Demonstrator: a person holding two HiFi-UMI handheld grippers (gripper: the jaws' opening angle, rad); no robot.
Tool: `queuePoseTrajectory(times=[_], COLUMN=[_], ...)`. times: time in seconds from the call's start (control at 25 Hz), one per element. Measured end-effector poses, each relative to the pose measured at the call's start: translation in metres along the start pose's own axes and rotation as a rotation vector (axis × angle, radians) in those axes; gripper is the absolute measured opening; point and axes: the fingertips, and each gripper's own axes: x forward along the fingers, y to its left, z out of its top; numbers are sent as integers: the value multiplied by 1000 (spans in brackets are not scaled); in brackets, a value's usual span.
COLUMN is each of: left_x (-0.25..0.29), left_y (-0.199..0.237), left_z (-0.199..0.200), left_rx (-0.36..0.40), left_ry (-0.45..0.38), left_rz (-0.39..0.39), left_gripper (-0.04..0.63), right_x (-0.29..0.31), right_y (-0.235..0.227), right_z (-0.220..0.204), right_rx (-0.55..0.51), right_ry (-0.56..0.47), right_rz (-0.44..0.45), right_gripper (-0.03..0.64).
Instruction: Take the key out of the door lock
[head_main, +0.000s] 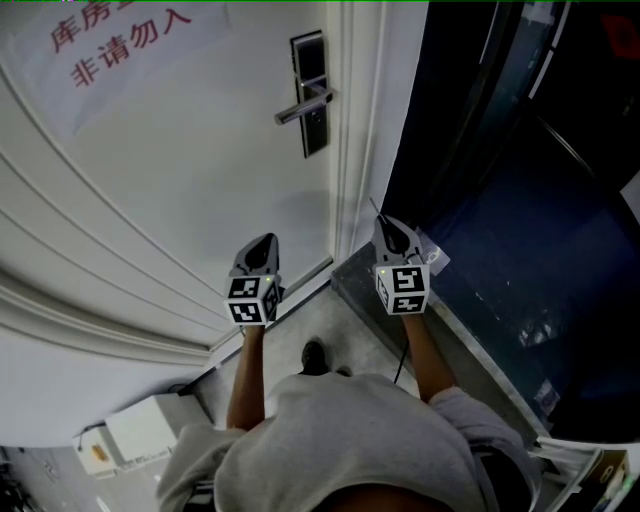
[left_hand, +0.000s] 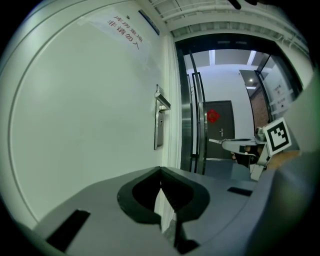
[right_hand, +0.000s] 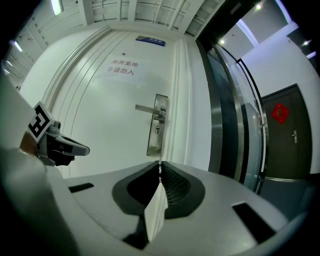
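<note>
Seen from above, a person holds both arms out in front, side by side and apart. The left forearm (head_main: 247, 375) and right forearm (head_main: 428, 355) are bare below grey sleeves (head_main: 468, 415). Each hand is hidden under the gripper it holds. The left gripper (head_main: 262, 242) and right gripper (head_main: 386, 224) both point ahead, with the right one a little further forward. Each carries a marker cube (head_main: 252, 298) at its rear. In each gripper's own view, the two jaws are pressed together at the tips with nothing between them.
</note>
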Motion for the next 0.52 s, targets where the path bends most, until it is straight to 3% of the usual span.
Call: queuePoseTrajectory(times=[0.52], left_x=[3], left_y=[-13], left_z=[4], left_rx=[9], left_ry=[-9], left_rz=[-15], left_gripper=[18], right_x=[-6], right_y=[-6], right_z=[-2], right_rx=[12], right_ry=[6], right_rz=[-3], right_gripper=[29])
